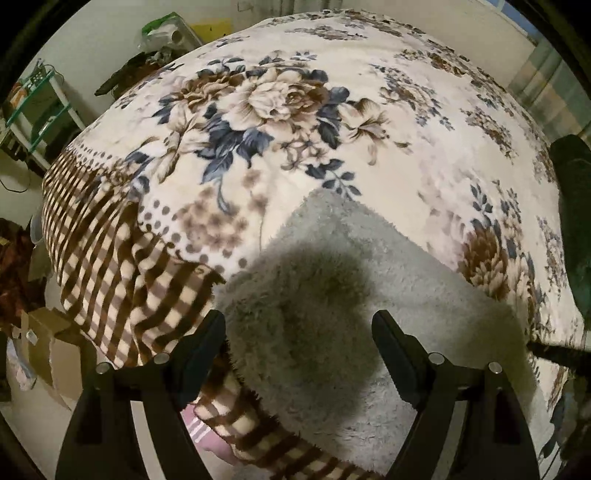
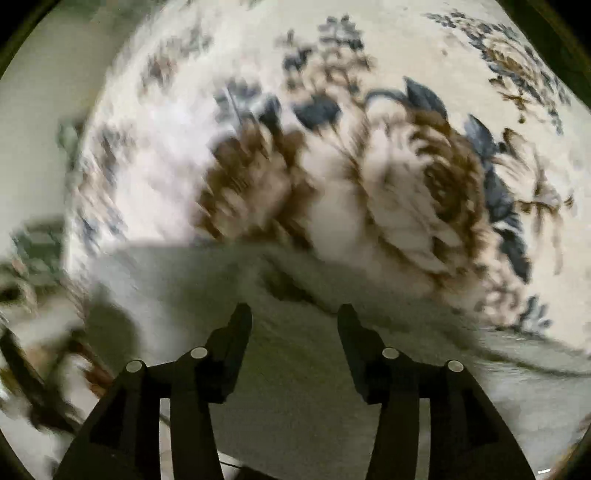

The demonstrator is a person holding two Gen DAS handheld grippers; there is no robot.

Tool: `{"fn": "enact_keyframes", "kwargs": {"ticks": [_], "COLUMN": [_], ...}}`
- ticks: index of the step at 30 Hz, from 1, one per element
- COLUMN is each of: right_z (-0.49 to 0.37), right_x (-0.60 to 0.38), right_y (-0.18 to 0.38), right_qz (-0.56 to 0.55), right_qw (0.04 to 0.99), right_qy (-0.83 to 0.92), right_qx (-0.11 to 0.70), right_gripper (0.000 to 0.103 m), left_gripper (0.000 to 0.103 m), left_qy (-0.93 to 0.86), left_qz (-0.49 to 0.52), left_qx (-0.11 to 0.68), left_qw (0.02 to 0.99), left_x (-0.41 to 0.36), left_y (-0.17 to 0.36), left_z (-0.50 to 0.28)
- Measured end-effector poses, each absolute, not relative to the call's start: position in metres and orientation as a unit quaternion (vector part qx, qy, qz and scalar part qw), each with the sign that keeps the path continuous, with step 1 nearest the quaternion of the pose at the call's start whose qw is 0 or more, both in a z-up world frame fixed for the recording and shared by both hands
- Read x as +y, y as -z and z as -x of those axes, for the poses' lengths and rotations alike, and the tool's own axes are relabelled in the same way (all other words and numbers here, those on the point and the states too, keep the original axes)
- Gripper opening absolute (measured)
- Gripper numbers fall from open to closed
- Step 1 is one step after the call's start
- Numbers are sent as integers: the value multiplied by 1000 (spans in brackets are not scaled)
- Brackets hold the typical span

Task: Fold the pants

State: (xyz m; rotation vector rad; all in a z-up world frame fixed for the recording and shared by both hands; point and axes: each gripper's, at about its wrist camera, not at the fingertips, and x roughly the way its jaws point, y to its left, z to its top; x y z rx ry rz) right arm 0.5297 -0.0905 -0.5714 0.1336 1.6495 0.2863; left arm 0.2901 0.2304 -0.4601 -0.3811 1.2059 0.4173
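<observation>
My left gripper (image 1: 298,325) has its jaws spread wide with nothing pinched between them; they hang just over the grey fleecy pants (image 1: 369,295), and a dark shadow of the gripper falls on the pile right under the fingertips. My right gripper (image 2: 294,314) shows its jaws parted to a middling gap, also with no cloth caught between the pads; that view is smeared with blur, so I can only say the fingers (image 2: 236,343) sit above grey fabric (image 2: 295,406).

I count one pair of pants. In the left view the grey cloth runs as a broad band from the lower left up toward the right, with one squared corner pointing up into the middle of the bed; that slant is its long axis as far as I can tell. I cannot make out waistband or hems.

The pants lie on one floral blanket (image 1: 295,110), cream with brown roses and blue leaves, its edge (image 1: 110,258) checked brown and cream and draped over the bed's near left side. A dark shape (image 1: 572,221) intrudes at the right rim of the left view; I cannot tell what it is.

Further off on the left: cardboard boxes (image 1: 55,350) on the floor, a green-edged shelf rack (image 1: 40,107), and a clear bin with green trim (image 1: 166,33) against the wall
</observation>
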Motion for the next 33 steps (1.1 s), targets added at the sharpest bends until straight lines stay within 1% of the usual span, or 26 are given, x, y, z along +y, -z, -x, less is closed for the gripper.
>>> {"fn": "enact_keyframes", "kwargs": {"ticks": [2, 3, 4, 5, 9, 10, 11, 12, 14, 15, 18, 21, 24, 28, 30, 31, 33], "right_z": [-523, -519, -517, -516, -530, -532, -533, -533, -524, -517, -475, -406, -335, -275, -262, -258, -248], "right_x": [-84, -82, -81, -83, -110, -115, -118, -120, -130, -134, -163, -185, -203, -220, -226, -231, -249], "right_y": [592, 604, 611, 617, 594, 594, 598, 605, 600, 591, 555, 538, 554, 611, 634, 636, 619], "right_qz": [13, 45, 49, 42, -14, -26, -39, -47, -45, -53, -137, -223, -310, -362, -355, -371, -393], "right_qw": [650, 638, 639, 640, 707, 710, 700, 681, 681, 693, 707, 695, 646, 570, 546, 545, 567], "right_qy": [-120, -112, -116, -120, -70, -69, -73, -80, -74, -68, -50, 5, 85, 167, 179, 167, 154], "right_qx": [750, 761, 759, 758, 703, 700, 709, 726, 727, 716, 691, 684, 692, 719, 738, 733, 707], "right_gripper": [50, 45, 12, 5, 5, 6, 9, 15, 54, 60, 62, 62, 62, 62, 62, 62, 62], "left_gripper": [81, 81, 81, 81, 81, 81, 81, 81, 81, 81, 81, 81, 80, 79, 79, 79, 79], "left_qy": [-197, -197, -196, -195, -194, -194, -193, -194, -193, -193, -204, -218, -245, -272, -262, -261, -248], "left_qz": [174, 172, 171, 167, 152, 153, 155, 157, 159, 162, 167, 182, 209, 208, 232, 227, 202], "left_qx": [561, 563, 563, 563, 567, 571, 574, 575, 575, 574, 572, 584, 585, 601, 601, 597, 590], "left_qw": [785, 784, 785, 786, 786, 783, 781, 779, 779, 779, 777, 760, 744, 722, 718, 724, 741], "left_x": [229, 228, 227, 226, 221, 221, 222, 223, 224, 226, 232, 240, 253, 270, 273, 270, 252], "left_y": [463, 464, 464, 464, 469, 471, 473, 472, 468, 465, 464, 480, 503, 530, 527, 519, 497], "left_z": [-290, -290, -290, -290, -291, -290, -288, -285, -279, -273, -264, -263, -262, -262, -258, -256, -254]}}
